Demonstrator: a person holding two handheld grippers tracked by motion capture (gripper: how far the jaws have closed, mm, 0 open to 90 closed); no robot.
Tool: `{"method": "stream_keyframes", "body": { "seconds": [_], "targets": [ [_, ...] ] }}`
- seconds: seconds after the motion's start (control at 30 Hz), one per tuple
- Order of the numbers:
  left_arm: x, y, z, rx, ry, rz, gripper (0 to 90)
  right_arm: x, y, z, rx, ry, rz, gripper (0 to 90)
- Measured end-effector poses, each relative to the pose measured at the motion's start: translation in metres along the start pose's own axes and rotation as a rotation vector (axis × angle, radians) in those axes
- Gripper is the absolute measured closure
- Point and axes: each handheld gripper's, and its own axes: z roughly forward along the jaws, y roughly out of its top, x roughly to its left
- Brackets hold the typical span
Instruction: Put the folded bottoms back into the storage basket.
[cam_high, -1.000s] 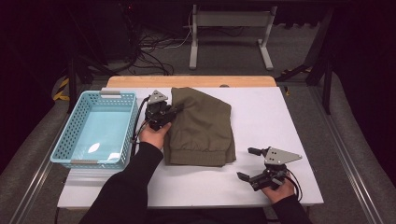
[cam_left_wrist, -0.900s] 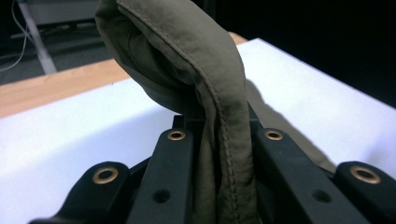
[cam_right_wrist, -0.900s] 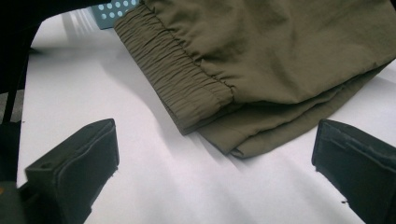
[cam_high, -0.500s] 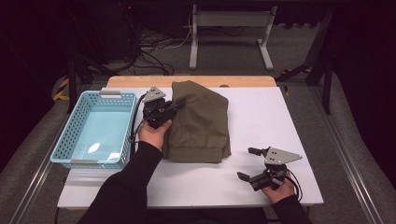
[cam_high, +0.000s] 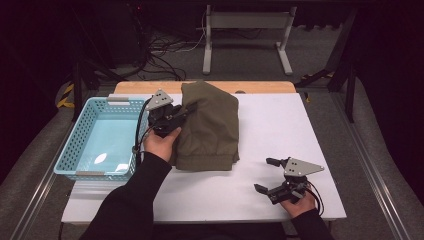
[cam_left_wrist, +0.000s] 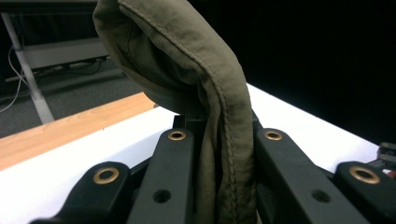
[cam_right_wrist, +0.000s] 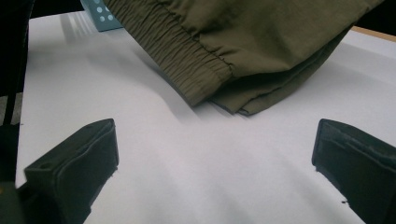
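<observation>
A folded olive-green garment lies on the white table, its elastic waistband toward the front. My left gripper is shut on the garment's left edge and holds that fold raised off the table. In the left gripper view the stitched green cloth is pinched between the two black jaws and arches above them. My right gripper rests open near the table's front right, apart from the garment. Its view looks across bare table at the garment's gathered waistband.
A light blue plastic basket stands at the table's left, just beside my left hand. A wooden strip runs along the table's far edge. Cables and a metal stand lie on the floor beyond.
My left gripper has risen and drawn the garment's left edge up and toward the basket, shifting the cloth slightly. The right gripper has stayed where it was.
</observation>
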Motion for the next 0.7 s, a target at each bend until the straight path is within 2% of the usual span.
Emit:
{"method": "stream_keyframes", "body": {
  "seconds": [0.1, 0.2, 0.7],
  "targets": [
    [-0.001, 0.005, -0.006, -0.005, 0.001, 0.015, 82.3, 0.0, 0.0, 0.0, 0.0, 0.0, 0.0, 1.3],
    [-0.002, 0.008, -0.011, -0.014, 0.002, 0.011, 82.2, 0.0, 0.0, 0.0, -0.001, -0.001, 0.0, 1.3],
    [-0.002, 0.023, -0.043, -0.036, 0.037, 0.044, 82.3, 0.0, 0.0, 0.0, 0.0, -0.002, 0.0, 1.3]
  ]
}}
